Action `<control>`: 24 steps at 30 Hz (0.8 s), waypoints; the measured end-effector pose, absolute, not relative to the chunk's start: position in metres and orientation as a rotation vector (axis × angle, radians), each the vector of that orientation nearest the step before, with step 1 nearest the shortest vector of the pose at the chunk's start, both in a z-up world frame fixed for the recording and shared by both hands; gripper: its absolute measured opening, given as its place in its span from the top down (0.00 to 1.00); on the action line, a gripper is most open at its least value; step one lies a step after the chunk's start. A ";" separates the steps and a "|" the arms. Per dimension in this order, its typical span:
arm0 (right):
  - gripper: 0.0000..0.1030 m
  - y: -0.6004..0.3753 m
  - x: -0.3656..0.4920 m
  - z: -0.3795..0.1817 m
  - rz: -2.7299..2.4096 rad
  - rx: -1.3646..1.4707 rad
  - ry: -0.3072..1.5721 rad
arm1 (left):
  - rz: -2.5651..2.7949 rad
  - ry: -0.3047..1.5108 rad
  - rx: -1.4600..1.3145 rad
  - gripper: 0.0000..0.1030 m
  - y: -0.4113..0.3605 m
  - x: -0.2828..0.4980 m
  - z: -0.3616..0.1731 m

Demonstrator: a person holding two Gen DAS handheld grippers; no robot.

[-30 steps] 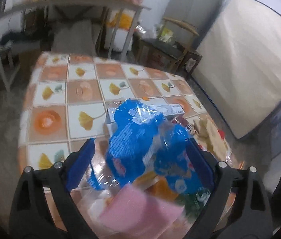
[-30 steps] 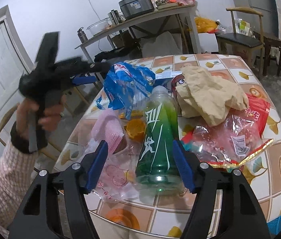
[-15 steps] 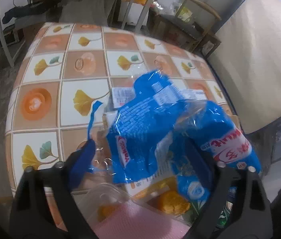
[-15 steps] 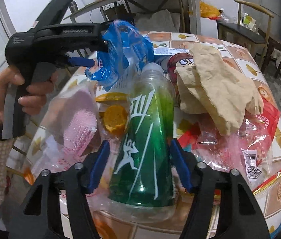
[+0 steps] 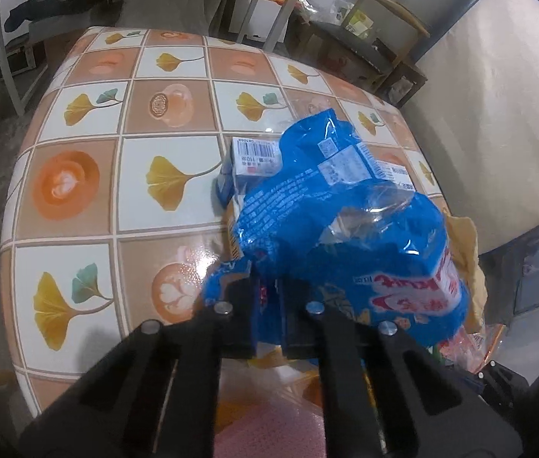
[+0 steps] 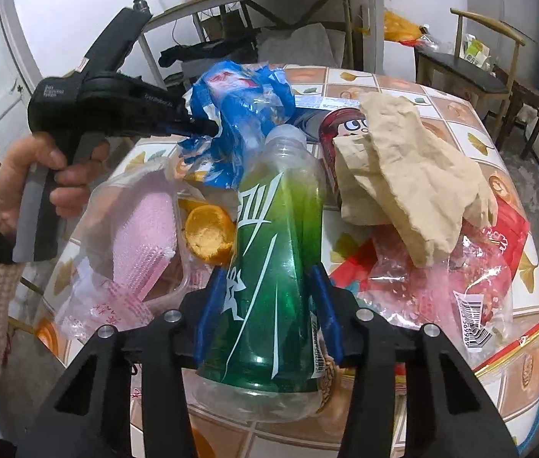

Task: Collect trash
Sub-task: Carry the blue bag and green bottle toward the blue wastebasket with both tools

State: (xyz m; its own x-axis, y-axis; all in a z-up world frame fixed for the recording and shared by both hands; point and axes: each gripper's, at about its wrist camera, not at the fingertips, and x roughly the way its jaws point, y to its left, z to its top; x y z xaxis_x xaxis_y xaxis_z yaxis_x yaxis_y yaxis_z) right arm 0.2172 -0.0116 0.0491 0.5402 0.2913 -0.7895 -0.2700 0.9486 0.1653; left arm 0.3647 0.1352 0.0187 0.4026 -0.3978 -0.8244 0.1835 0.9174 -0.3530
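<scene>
We hold two grippers over a tiled table (image 5: 78, 191) heaped with trash. Our left gripper (image 5: 267, 297) is clamped tight on a crumpled blue wrapper (image 5: 338, 221), pinching its near edge, and the wrapper bulges ahead and to the right of the jaws. Our right gripper (image 6: 267, 305) has its blue pads on either side of a green plastic bottle (image 6: 273, 236), near the base. They look pressed against it, so we judge the bottle gripped.

The bottle lies with its long axis running straight away from our right gripper, base nearest us and uncapped neck pointing toward the far side of the table. That suits a straight lift. The left gripper sits beyond and left of the bottle's neck, and the wrapper hangs just beside the neck, perhaps touching it.

The right view alone shows the rest of the pile: an orange peel (image 6: 206, 234), a pink brush in a clear bag (image 6: 143, 236), crumpled brown paper (image 6: 410, 175) and red packaging (image 6: 498, 236). The left view alone shows a small barcoded box (image 5: 256, 158) under the wrapper.
</scene>
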 end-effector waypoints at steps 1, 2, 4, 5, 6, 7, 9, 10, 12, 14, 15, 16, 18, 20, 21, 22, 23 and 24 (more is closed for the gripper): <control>0.58 -0.013 0.217 0.050 0.335 0.033 0.941 | -0.370 1.090 -0.218 0.96 0.136 0.363 0.020; 0.59 -0.015 0.218 0.050 0.335 0.039 0.936 | -0.370 1.074 -0.212 0.97 0.137 0.361 0.024; 0.61 -0.017 0.215 0.053 0.335 0.056 0.922 | -0.368 1.048 -0.204 0.98 0.138 0.356 0.030; 0.62 -0.020 0.215 0.055 0.334 0.063 0.914 | -0.363 1.028 -0.198 0.98 0.139 0.353 0.036; 0.62 -0.022 0.214 0.058 0.334 0.073 0.903 | -0.364 1.015 -0.197 0.98 0.140 0.351 0.040; 0.63 -0.023 0.212 0.061 0.334 0.081 0.890 | -0.365 0.998 -0.198 0.98 0.141 0.348 0.045; 0.63 -0.025 0.209 0.067 0.333 0.090 0.867 | -0.361 0.966 -0.206 0.99 0.145 0.343 0.055; 0.64 -0.027 0.208 0.070 0.332 0.095 0.855 | -0.362 0.948 -0.213 0.99 0.148 0.341 0.061; 0.65 -0.029 0.205 0.074 0.337 0.101 0.846 | -0.361 0.912 -0.228 0.99 0.153 0.335 0.072; 0.65 -0.029 0.202 0.075 0.343 0.101 0.847 | -0.362 0.878 -0.234 0.99 0.157 0.327 0.083; 0.65 -0.029 0.201 0.075 0.345 0.095 0.852 | -0.361 0.868 -0.232 0.99 0.158 0.323 0.087; 0.65 -0.028 0.200 0.074 0.348 0.083 0.862 | -0.361 0.862 -0.230 0.99 0.158 0.321 0.088; 0.65 -0.029 0.198 0.070 0.350 0.076 0.895 | -0.367 0.860 -0.221 0.99 0.157 0.315 0.089; 0.64 -0.027 0.200 0.066 0.360 0.054 0.942 | -0.374 0.863 -0.215 0.99 0.155 0.311 0.088; 0.64 -0.027 0.202 0.064 0.361 0.057 0.959 | -0.378 0.865 -0.215 0.99 0.154 0.309 0.087; 0.64 -0.026 0.205 0.062 0.364 0.055 0.982 | -0.382 0.865 -0.217 0.99 0.154 0.308 0.086; 0.62 -0.025 0.210 0.061 0.371 0.047 1.010 | -0.387 0.865 -0.221 0.99 0.153 0.307 0.085; 0.58 -0.023 0.214 0.060 0.379 0.046 1.035 | -0.391 0.864 -0.224 0.99 0.153 0.306 0.084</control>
